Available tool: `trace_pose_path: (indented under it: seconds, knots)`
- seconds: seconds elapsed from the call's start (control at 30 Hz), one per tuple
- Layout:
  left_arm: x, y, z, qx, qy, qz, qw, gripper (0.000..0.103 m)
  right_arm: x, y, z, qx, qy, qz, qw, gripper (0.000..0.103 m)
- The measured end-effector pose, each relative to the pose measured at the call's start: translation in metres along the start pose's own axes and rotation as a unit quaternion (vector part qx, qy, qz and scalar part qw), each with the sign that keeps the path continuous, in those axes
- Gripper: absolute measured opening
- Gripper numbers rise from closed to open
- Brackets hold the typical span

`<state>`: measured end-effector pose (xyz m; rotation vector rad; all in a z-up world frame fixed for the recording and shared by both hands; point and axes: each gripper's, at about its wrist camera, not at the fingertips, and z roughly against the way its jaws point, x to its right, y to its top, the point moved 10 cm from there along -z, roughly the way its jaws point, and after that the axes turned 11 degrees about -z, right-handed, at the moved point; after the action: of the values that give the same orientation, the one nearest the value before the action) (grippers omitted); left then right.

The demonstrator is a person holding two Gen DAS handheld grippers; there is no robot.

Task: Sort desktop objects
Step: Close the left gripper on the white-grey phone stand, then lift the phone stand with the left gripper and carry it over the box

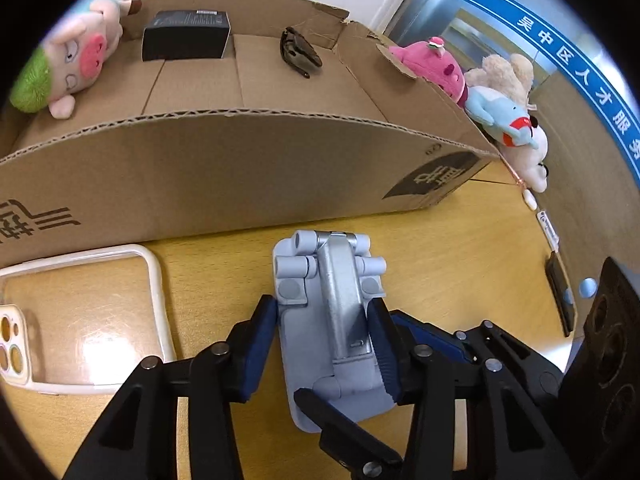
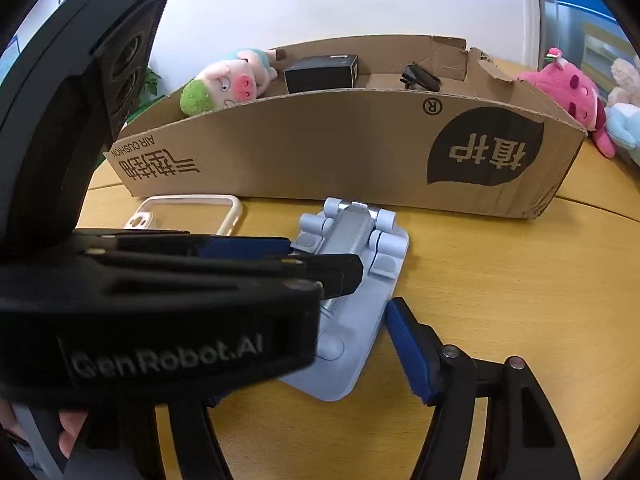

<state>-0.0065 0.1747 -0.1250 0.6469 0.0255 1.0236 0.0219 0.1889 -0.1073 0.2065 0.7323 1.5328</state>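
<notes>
A light blue folding phone stand lies flat on the wooden table in front of a long cardboard box. My left gripper has its blue pads on both sides of the stand, closed on it. In the right wrist view the stand lies ahead, with the left gripper's black body over its left side. My right gripper is open; only its right finger shows, beside the stand's right edge. A clear phone case lies to the left.
The box holds a plush pig, a black carton and a dark hair clip. Pink and pale plush toys lie beyond the box's right end. A cable and a dark device lie at the table's right edge.
</notes>
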Motion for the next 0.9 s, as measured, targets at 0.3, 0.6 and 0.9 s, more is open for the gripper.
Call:
trace_pose_path:
  seconds: [0.3,0.6,0.9]
  knots:
    - [0.009,0.001,0.023,0.024,0.0,-0.014,0.9996,0.045,-0.007,0.002,0.024,0.03,0.021,-0.003,0.999,0.063]
    - [0.012,0.053,0.098,0.109,0.025,-0.046,0.9927,0.045,-0.051,0.062,0.074,0.093,0.037,0.036,0.994,0.063]
    - [-0.034,0.115,0.149,0.15,0.034,-0.034,0.9874,0.043,-0.104,0.148,0.079,0.129,0.059,0.074,0.987,0.056]
